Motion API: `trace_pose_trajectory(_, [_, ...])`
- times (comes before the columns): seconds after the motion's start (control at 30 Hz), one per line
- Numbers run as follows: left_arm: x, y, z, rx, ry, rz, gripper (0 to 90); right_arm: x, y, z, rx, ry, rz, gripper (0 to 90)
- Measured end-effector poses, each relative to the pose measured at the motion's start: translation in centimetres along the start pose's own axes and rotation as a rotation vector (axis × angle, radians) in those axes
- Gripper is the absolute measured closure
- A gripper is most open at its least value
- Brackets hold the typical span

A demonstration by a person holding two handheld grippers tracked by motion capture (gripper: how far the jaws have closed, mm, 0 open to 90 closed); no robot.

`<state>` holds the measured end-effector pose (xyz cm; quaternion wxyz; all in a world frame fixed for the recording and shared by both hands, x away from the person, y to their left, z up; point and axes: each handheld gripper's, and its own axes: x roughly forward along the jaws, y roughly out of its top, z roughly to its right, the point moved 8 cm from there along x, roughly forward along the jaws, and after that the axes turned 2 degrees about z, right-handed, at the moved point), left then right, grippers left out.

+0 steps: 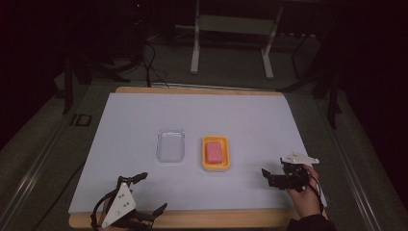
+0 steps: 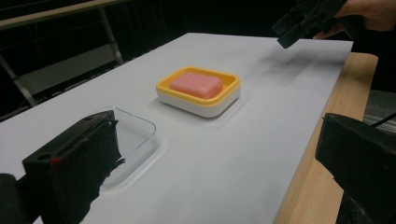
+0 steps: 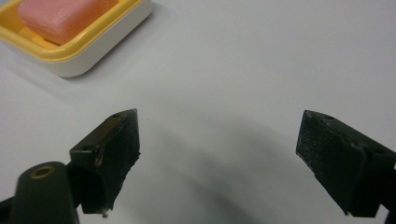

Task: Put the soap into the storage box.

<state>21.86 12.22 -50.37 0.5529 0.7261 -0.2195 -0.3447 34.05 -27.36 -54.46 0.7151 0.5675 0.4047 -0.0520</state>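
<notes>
The high view is dim and grainy: the room behind the worktop [image 1: 192, 115] sinks into near black, and only the pale sheet on it catches enough light to read clearly. Colours look muted there, with a faint purple cast. The two gripper views are brighter and evenly lit, with no hard glare. In the left gripper view the soap dish [image 2: 198, 91] throws a soft shadow, and the right tool [image 2: 299, 23] leaves a smeared, blurry shadow on the sheet. In the right gripper view a broad, diffuse shadow lies between the near jaws, which are slightly soft in focus.
</notes>
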Motion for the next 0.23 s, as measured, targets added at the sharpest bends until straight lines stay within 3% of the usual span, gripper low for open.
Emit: trace_pose_trajectory(0.23, [0.06,0.02,0.01,0.002,-0.001,-0.001,0.4,0.20,-0.19,-0.08,-0.009,0.016,-0.013,13.3])
